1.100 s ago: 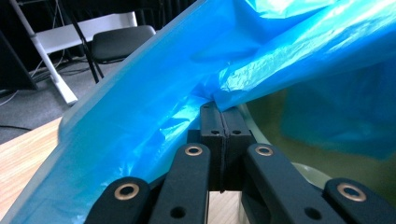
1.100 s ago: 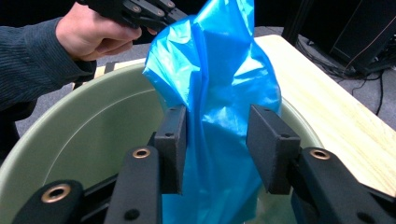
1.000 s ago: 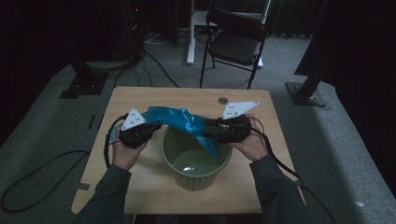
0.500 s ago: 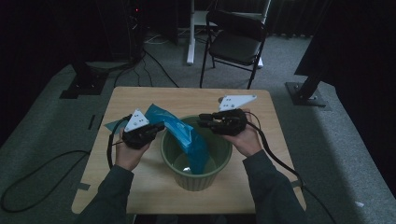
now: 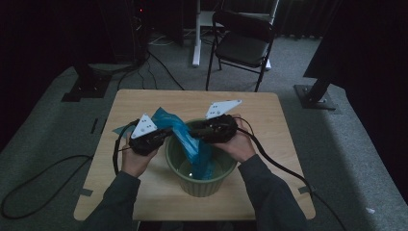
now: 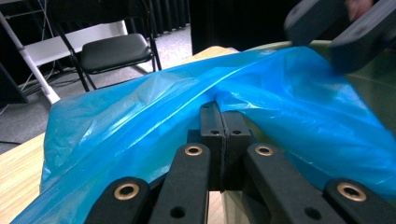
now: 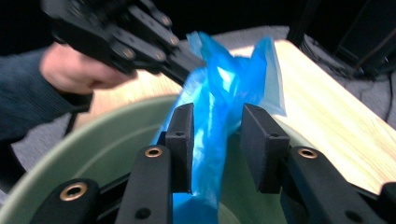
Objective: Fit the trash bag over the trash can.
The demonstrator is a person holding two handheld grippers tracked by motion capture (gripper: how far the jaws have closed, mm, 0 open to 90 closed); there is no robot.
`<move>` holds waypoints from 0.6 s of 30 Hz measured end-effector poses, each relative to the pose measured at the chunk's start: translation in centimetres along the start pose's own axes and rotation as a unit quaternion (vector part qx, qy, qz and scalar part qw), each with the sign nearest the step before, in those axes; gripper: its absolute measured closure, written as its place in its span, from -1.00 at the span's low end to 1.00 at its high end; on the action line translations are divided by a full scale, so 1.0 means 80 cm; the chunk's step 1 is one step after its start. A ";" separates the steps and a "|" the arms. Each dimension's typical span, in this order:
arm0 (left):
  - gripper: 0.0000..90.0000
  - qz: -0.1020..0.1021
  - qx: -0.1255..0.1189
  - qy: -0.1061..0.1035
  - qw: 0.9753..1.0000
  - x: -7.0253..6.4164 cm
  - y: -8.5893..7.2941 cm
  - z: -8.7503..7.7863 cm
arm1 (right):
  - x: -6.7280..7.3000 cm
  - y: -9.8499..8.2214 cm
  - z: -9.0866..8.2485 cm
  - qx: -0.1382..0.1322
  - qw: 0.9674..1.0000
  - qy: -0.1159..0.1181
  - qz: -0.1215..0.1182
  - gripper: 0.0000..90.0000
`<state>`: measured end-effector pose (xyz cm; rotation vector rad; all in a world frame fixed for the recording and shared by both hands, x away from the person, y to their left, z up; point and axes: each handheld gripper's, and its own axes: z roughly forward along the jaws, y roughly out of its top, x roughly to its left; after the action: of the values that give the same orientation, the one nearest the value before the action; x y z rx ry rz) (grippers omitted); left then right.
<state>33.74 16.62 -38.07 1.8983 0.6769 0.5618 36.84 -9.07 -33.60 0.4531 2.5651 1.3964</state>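
Left gripper (image 6: 222, 140): in the left gripper view its two black jaws are seen pressed together on a fold of the blue plastic bag (image 6: 154, 116), pinched so the film is kept from sliding away.
Bag, left gripper view: the film is spread over and around the jaws, with the right gripper seen blurred at the upper right, close above it.
Right gripper (image 7: 217, 144): in the right gripper view its jaws are held apart, with a hanging strip of the bag (image 7: 219, 116) passing between them; no pinch is made, and whether the pads are touched by the film cannot be told.
Bowl, right gripper view: the green bowl (image 7: 107, 140) is seen directly below the jaws, and the bag's lower end is hung into it.
High view, layout: the bowl (image 5: 179, 166) is set on the wooden table (image 5: 144, 98) between the two hands, the left gripper (image 5: 161, 137) just outside its rim and the right gripper (image 5: 199, 131) over its far rim.
High view, bag: the bag (image 5: 190, 142) is draped from the left gripper across the rim and down into the bowl.
Likely reason: the bag appears to be held at one edge so it can be fed into the bowl, perhaps as a liner.
Count: two grippers, one bag, one bowl, one table, and one folding chair (image 5: 243, 45) beyond it.
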 end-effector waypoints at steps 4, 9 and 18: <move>0.87 0.000 -0.003 -0.004 1.000 -0.001 0.000 -0.002 | 0.003 -0.003 0.003 0.023 1.000 -0.014 -0.012 1.00; 0.62 -0.013 -0.016 -0.008 1.000 0.004 -0.007 -0.015 | 0.003 -0.008 -0.003 0.040 0.999 -0.028 -0.018 1.00; 0.34 -0.022 -0.044 0.020 0.999 0.011 -0.015 -0.048 | 0.003 -0.020 -0.021 0.038 0.999 -0.033 -0.015 1.00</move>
<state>31.67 20.13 -37.60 1.7894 0.7066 0.5937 35.83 -11.17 -34.04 0.4638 2.5688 1.2555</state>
